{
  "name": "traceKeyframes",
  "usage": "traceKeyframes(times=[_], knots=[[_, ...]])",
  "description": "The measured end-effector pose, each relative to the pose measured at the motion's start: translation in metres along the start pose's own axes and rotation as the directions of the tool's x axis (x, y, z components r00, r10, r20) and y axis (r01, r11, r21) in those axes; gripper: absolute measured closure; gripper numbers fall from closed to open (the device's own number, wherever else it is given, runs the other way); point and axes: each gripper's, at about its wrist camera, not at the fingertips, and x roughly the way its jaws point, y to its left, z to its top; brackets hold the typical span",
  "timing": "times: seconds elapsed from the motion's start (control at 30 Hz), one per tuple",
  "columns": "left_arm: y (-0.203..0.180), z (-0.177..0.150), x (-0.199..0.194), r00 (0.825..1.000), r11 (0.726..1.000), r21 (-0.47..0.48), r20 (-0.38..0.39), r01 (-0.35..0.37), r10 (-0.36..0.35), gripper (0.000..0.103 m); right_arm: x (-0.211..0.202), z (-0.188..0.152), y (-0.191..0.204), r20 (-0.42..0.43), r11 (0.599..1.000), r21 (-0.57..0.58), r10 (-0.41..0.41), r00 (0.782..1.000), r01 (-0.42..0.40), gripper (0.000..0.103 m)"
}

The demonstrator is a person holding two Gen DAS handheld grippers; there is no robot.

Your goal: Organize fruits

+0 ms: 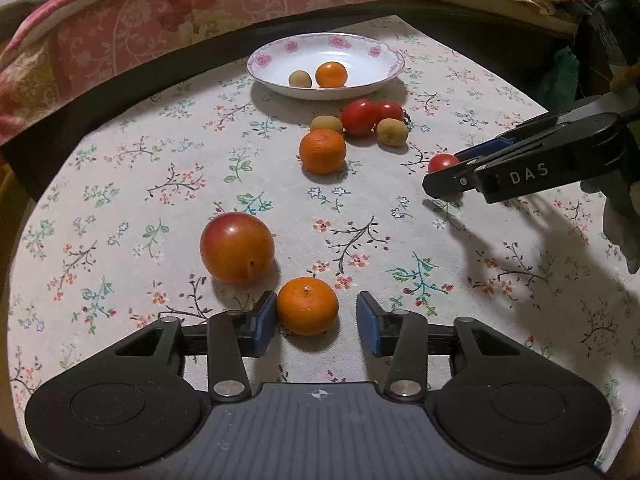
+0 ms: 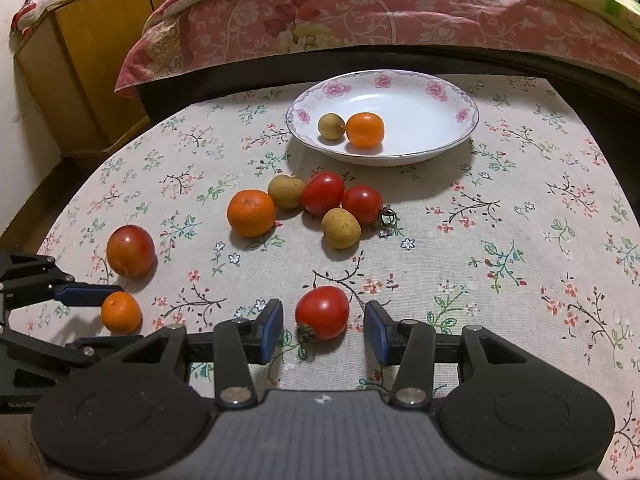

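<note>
My left gripper [image 1: 316, 322] is open, its blue pads on either side of a small mandarin [image 1: 307, 306] on the floral tablecloth; the left pad looks close to touching it. My right gripper [image 2: 323, 326] is open around a red tomato [image 2: 322, 312], with gaps on both sides. A white flowered plate [image 2: 460, 136] at the back holds a mandarin [image 2: 365, 130] and a tan longan [image 2: 331, 126]. In front of the plate lie a mandarin [image 2: 251, 213], two longans [image 2: 341, 227] and two tomatoes [image 2: 322, 193]. A plum [image 1: 237, 247] lies left of my left gripper.
The round table [image 1: 120, 200] has a floral cloth. A bed with a pink quilt [image 2: 380, 8] runs behind it. A wooden cabinet [image 2: 80, 60] stands at the back left. My right gripper also shows in the left wrist view [image 1: 448, 172].
</note>
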Motion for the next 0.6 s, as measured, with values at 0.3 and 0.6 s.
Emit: traceKeyframes(times=[0.3,0.6], knots=[[-0.0027,0.0026,0.0004,1.0,1.0,0.006,-0.001,-0.012,0.012,0.06,-0.0011,0.0009,0.0024,-0.008,1.0,-0.016,0.006,1.0,-0.006,0.076],[-0.0056,0.0043,-0.0001,1.0,1.0,0.008,0.004,-0.002,0.002,0.063,-0.0041,0.0019,0.0063,0.005,0.999,-0.029,0.02,1.0,-0.02,0.076]])
